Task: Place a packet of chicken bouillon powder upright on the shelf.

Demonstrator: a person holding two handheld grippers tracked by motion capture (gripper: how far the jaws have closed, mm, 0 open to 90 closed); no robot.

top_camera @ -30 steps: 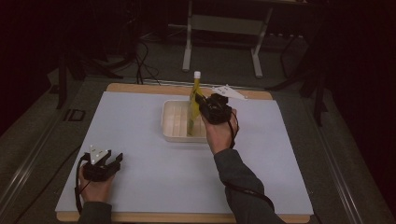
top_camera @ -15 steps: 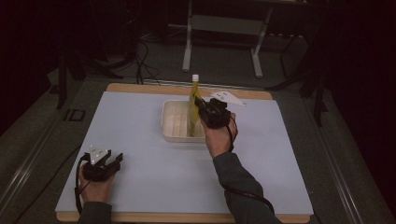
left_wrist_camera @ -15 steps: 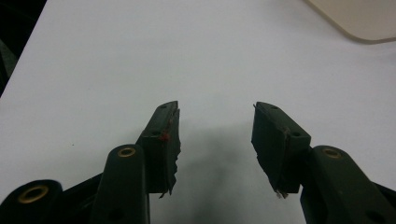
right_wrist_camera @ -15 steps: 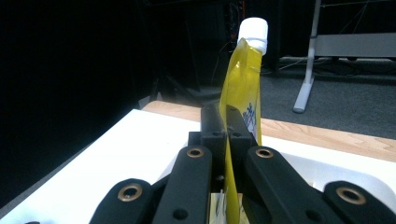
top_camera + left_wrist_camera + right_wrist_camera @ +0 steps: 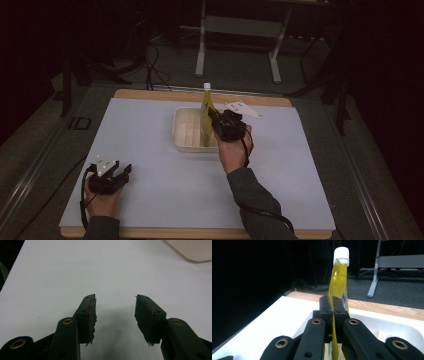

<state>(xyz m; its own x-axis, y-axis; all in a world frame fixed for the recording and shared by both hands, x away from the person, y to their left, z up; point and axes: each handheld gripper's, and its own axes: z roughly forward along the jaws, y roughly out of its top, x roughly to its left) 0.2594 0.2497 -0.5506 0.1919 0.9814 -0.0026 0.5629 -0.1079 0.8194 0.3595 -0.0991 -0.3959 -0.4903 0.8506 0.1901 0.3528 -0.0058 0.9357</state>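
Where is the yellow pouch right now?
In the high view the yellow pouch stands upright over the white tray at the table's far middle, clamped in the right hand-held gripper.

My right gripper [image 5: 333, 312] hides the lower part of the yellow pouch [image 5: 338, 287], and the bottom edge of the right gripper view cuts off the rest, so I cannot tell whether the pouch touches the tray [image 5: 186, 131]. The print on the pouch is too small to read. In the left gripper view the tray [image 5: 192, 250] is cut off at the top right corner. My left hand [image 5: 100, 200] runs off the bottom edge of the high view.
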